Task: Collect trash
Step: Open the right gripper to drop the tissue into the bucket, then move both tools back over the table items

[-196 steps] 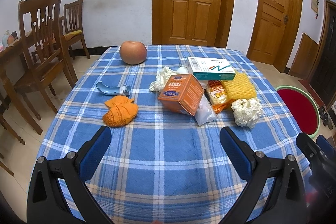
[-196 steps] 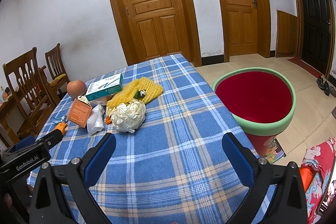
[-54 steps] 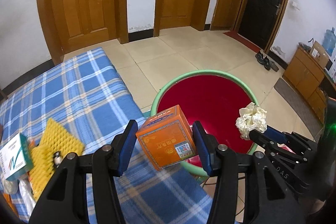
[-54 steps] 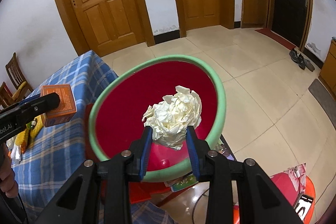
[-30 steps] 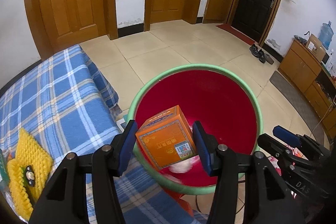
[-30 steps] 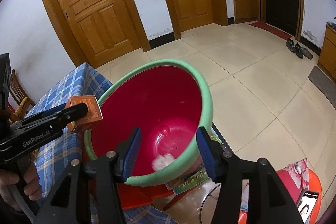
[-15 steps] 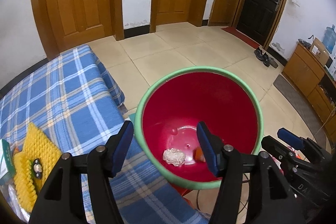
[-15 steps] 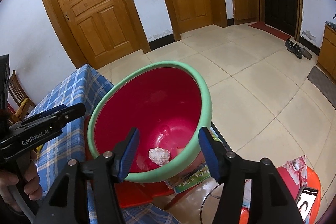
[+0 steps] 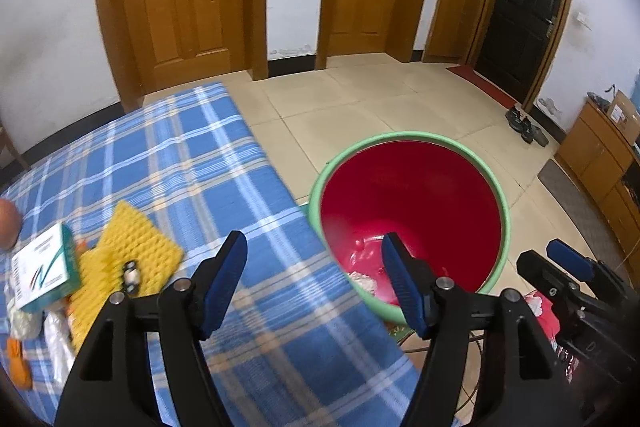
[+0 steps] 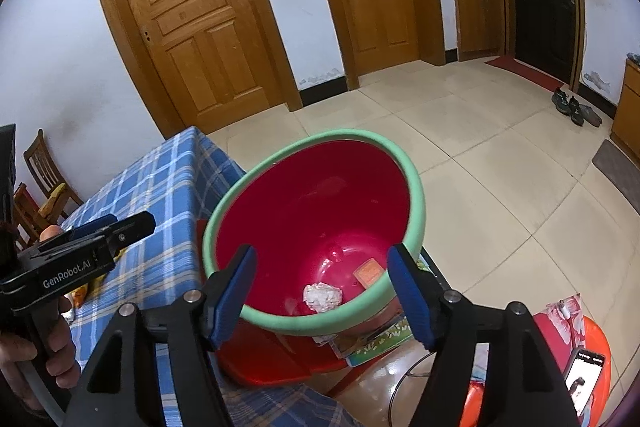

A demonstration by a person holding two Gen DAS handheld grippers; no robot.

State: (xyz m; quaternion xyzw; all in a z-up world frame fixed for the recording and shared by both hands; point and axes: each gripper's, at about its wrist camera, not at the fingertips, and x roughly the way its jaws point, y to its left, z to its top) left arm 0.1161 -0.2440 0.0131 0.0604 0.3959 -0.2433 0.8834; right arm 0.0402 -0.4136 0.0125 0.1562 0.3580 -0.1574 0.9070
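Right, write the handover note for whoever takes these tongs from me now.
Left tongs: open, empty, over the table edge beside the bin.
Right tongs: open, empty, above the red bin.
Done: crumpled tissue and orange box lie at the bottom of the bin.
Left on the blue checked table: yellow foam net with a small dark item on it, white-green box, clear plastic bag, orange peel. An apple sits at the far left; probably not trash.

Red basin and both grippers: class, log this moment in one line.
left gripper: open, empty | right gripper: open, empty | red basin: holds paper wad, orange box
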